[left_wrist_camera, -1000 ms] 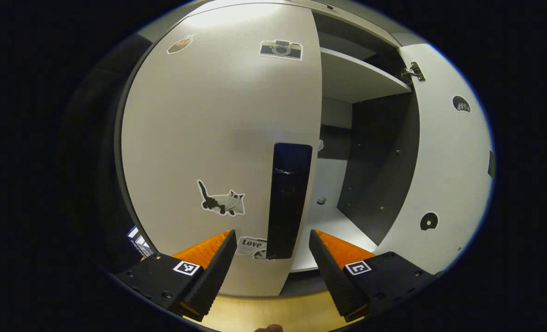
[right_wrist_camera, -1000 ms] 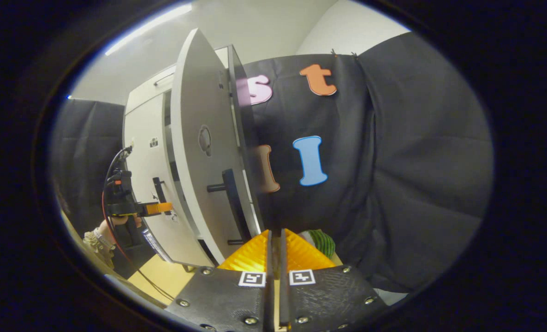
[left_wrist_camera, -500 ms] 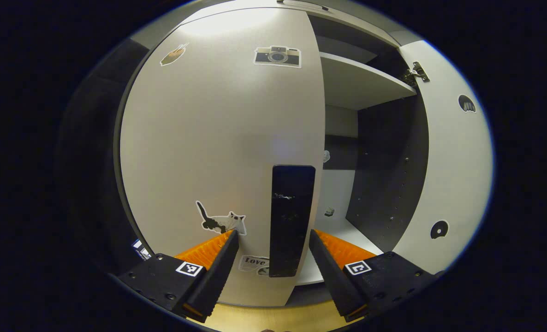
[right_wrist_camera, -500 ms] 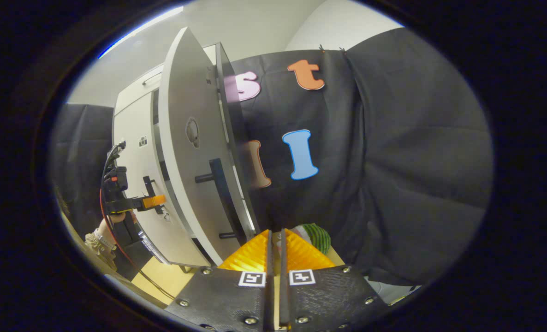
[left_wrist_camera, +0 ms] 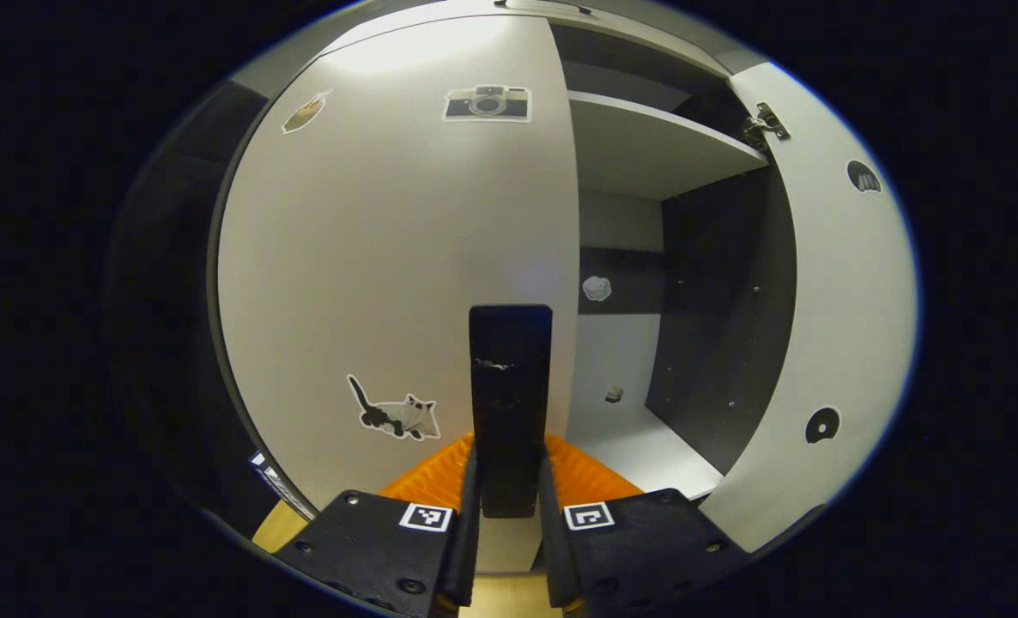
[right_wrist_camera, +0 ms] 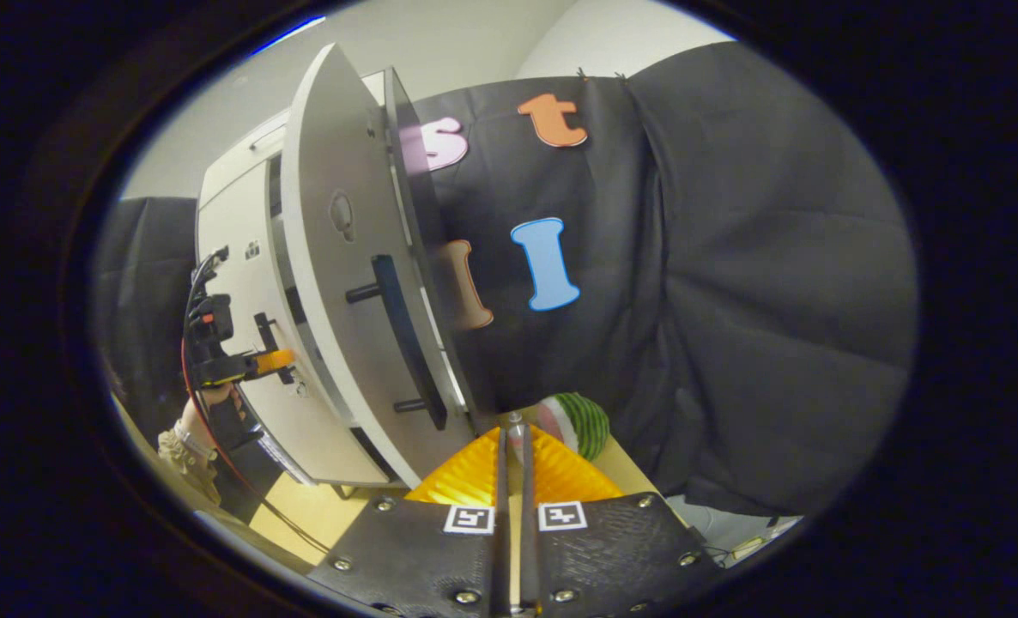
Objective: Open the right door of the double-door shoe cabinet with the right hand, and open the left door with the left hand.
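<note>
A: Black bar handle (left_wrist_camera: 510,403) sits between my left claw (left_wrist_camera: 507,481) fingers, both pressing on it. Left door (left_wrist_camera: 397,257) straight ahead of the claw, looks flush with the cabinet. Cat sticker (left_wrist_camera: 393,412) just left of the handle, camera sticker (left_wrist_camera: 487,103) high above.

B: Right side?

A: Right door (left_wrist_camera: 835,292) swung wide, off to the claw's right. Cabinet interior exposed beyond the handle, shelf (left_wrist_camera: 655,142) up top, a small object (left_wrist_camera: 614,394) on the lower board.

B: Right claw?

A: My right claw (right_wrist_camera: 510,446) is clenched on nothing, fingers nearly touching. Right door's outer face (right_wrist_camera: 337,283) up and to its left, its handle (right_wrist_camera: 402,326) well apart from the tips. Watermelon-patterned ball (right_wrist_camera: 573,422) just past the fingertips on the wooden surface (right_wrist_camera: 320,515).
</note>
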The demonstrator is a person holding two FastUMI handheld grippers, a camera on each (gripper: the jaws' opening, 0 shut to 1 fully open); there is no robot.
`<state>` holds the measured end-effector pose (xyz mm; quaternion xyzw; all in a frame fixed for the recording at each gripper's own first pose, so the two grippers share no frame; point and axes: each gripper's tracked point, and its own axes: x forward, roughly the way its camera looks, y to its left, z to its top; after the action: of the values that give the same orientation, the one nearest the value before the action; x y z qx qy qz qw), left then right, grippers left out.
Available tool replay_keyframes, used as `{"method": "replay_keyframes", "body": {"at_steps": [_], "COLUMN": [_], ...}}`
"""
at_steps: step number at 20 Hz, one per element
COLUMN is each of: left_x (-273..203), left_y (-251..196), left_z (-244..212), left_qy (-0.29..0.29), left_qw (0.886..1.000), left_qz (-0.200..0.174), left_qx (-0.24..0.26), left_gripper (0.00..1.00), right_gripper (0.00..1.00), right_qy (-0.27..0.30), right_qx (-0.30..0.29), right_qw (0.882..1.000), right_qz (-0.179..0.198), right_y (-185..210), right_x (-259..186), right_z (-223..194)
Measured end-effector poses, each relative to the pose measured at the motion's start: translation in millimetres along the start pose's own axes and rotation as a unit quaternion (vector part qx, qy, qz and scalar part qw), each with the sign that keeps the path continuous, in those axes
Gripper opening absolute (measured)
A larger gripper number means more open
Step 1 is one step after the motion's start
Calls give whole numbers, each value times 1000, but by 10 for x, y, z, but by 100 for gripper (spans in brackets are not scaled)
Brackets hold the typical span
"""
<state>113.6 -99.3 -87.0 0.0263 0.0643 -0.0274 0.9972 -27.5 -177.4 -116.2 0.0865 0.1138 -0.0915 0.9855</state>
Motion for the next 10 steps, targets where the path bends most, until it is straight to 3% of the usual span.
{"method": "replay_keyframes", "body": {"at_steps": [5, 10], "left_x": [-37, -92], "left_y": [6, 38], "left_z": [-13, -26], "left_qy": [3, 3], "left_qw": [1000, 1000], "left_qz": [-14, -20], "left_qx": [-9, -19], "left_gripper": [19, 19], "right_gripper": [4, 5], "right_qy": [20, 21], "right_qx": [-16, -13], "right_qw": [1000, 999], "right_qz": [4, 21], "right_y": [26, 96], "right_x": [-52, -145], "right_z": [-115, -118]}}
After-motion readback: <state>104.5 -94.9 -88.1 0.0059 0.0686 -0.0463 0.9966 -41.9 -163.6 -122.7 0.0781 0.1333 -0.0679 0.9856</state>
